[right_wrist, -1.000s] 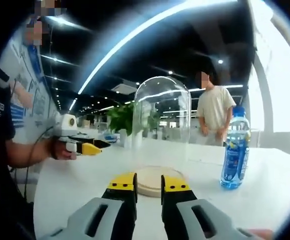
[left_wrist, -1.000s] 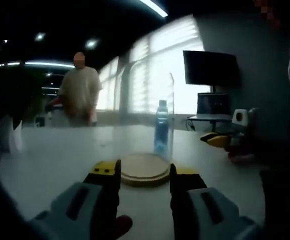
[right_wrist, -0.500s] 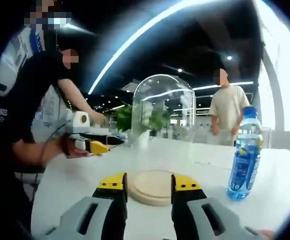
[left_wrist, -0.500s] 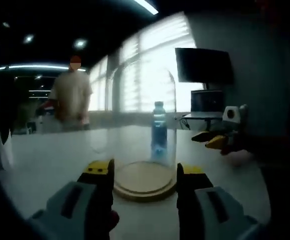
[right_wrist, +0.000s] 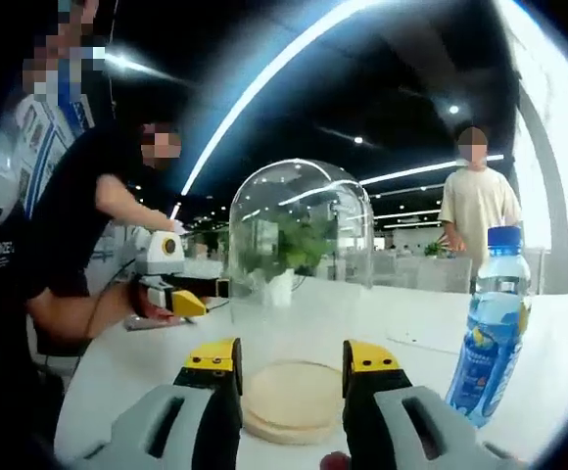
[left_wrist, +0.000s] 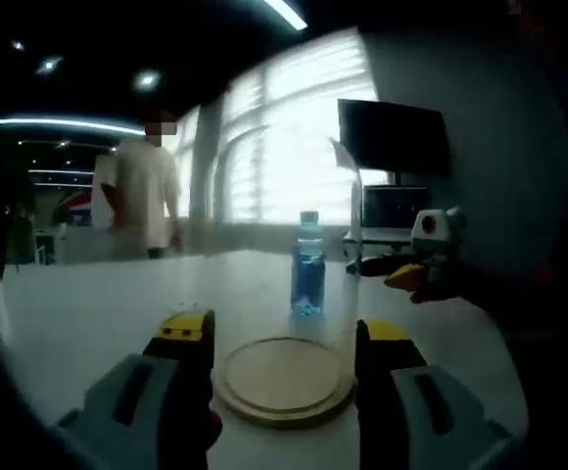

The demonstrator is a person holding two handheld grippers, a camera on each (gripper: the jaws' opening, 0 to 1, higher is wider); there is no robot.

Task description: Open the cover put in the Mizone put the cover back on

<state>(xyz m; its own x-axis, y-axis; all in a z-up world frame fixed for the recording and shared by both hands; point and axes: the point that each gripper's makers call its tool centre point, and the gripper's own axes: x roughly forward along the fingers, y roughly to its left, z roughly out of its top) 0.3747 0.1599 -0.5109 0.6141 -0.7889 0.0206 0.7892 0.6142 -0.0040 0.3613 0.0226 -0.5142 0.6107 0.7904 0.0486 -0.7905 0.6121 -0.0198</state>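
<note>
One glass dome cover (right_wrist: 299, 245) stands on one round wooden base (right_wrist: 292, 399). One blue Mizone bottle (right_wrist: 490, 338) stands on the white surface (right_wrist: 127, 372). Two tools are counted: the left tool (left_wrist: 282, 338) and the right tool (right_wrist: 292, 362), each with two yellow-tipped jaws. One dark monitor (left_wrist: 394, 137) shows in the left gripper view. One person in a pale shirt (right_wrist: 477, 211) stands beyond the surface.
</note>
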